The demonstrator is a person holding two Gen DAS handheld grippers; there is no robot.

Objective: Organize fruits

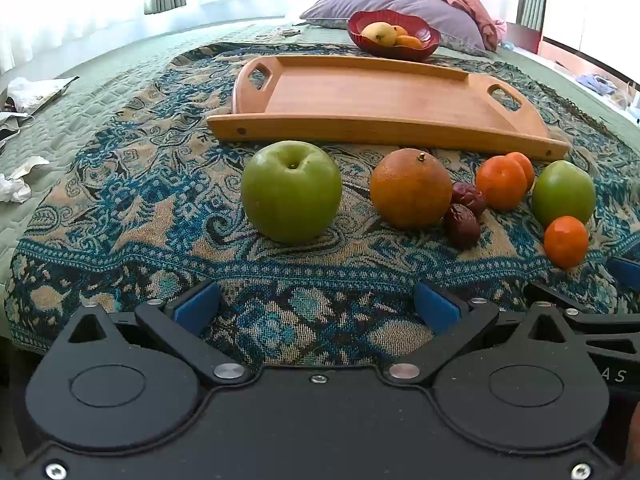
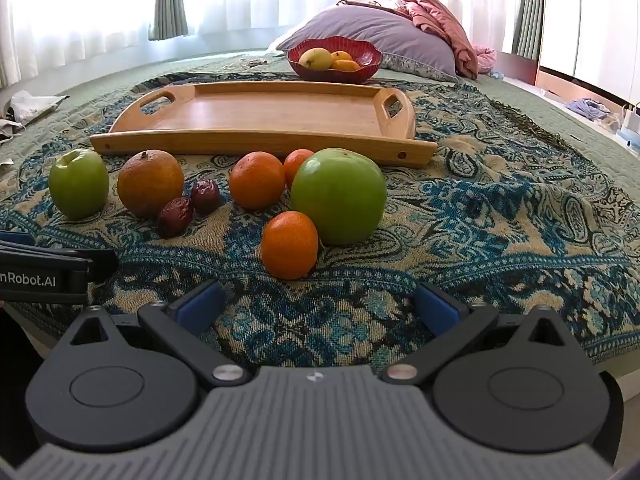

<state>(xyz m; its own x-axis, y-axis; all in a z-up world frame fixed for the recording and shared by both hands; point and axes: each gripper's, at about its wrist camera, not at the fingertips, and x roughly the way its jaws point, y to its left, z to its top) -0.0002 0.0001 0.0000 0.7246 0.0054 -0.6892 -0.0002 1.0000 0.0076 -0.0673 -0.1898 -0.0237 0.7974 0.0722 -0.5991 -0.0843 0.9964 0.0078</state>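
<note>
Fruit lies in a row on a patterned blanket in front of an empty wooden tray (image 1: pixel 372 96) (image 2: pixel 256 114). A green apple (image 1: pixel 291 190) (image 2: pixel 79 182) is at the left, then a large orange (image 1: pixel 410 188) (image 2: pixel 150 182), two dark dates (image 1: pixel 462 220) (image 2: pixel 175 216), three small tangerines (image 1: pixel 501 182) (image 2: pixel 289 245) and a second green apple (image 1: pixel 563 193) (image 2: pixel 338 196). My left gripper (image 1: pixel 316 306) is open and empty, just short of the left apple. My right gripper (image 2: pixel 318 304) is open and empty, just short of the nearest tangerine.
A red bowl (image 1: pixel 394 34) (image 2: pixel 334 58) holding a yellow pear and small oranges stands behind the tray. Pillows (image 2: pixel 376 36) lie beyond it. Crumpled paper (image 1: pixel 16 184) and bags lie at the left on the green quilt. The other gripper shows at the left edge of the right wrist view (image 2: pixel 44 276).
</note>
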